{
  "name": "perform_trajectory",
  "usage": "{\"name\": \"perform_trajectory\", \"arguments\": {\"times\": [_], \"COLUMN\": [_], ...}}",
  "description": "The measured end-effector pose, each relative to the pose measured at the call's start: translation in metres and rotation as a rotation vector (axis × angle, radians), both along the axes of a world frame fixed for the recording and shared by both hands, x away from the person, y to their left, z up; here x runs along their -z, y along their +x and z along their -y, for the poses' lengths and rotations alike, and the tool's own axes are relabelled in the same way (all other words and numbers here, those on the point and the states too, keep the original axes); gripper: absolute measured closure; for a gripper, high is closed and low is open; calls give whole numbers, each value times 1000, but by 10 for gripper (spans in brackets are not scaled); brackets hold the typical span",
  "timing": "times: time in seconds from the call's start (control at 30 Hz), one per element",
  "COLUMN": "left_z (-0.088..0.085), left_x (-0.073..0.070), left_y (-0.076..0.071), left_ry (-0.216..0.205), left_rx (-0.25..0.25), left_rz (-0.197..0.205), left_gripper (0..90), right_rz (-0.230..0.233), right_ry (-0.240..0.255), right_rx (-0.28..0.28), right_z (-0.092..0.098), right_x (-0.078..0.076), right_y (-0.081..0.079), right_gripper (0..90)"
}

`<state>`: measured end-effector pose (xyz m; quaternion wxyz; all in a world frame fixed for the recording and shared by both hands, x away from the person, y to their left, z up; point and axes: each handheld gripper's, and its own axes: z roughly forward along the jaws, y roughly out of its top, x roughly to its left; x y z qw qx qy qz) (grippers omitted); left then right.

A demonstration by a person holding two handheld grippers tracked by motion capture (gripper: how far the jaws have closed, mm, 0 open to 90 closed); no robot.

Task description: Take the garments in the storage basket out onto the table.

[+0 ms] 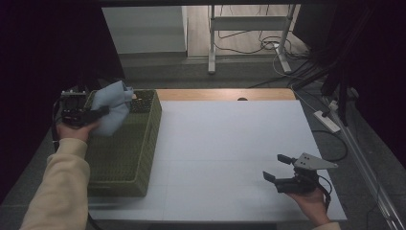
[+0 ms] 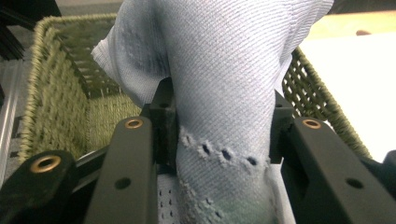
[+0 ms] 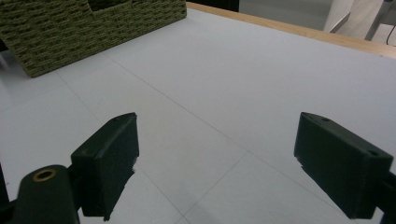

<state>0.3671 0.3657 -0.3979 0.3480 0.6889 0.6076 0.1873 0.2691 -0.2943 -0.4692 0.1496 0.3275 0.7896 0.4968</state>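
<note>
The left hand-held gripper (image 1: pixel 98 114) pinches a bunched pale-blue knitted cloth (image 1: pixel 111 111) above the green woven basket (image 1: pixel 125 158) (right hand-held gripper (image 1: pixel 278 167) spread wide over the white tabletop (image 1: pixel 230 153)), and trailing folds could snag the basket's rim.

Cloth (image 1: pixel 111 106) above basket (image 1: pixel 125 158), table's (image 1: pixel 230 143) left.

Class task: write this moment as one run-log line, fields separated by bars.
left gripper: shut on light blue cloth, above green woven basket | right gripper: open, holding nothing, over white table
</note>
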Motion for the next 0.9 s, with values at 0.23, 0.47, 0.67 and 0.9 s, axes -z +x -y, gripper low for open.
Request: {"name": "perform_trajectory", "arguments": {"times": [0.23,0.47,0.67,0.9], "left_z": [2,7,8,11], "left_x": [-7,-11,-13,-16], "left_y": [-5,-10,-12,-16], "left_ry": [-18,-19,-32,-51], "left_rx": [8,20,25,32], "left_rz": [33,62,76,101], "left_gripper": [587,587,587,587], "right_rz": [0,-8,-5,-6], "right_ry": [-1,-3,-2,-1], "right_rx": [2,5,3,3], "right_z": [0,1,1,1], "right_x": [0,1,1,1], "right_y": [0,1,1,1], "right_gripper": [139,139,139,139]}}
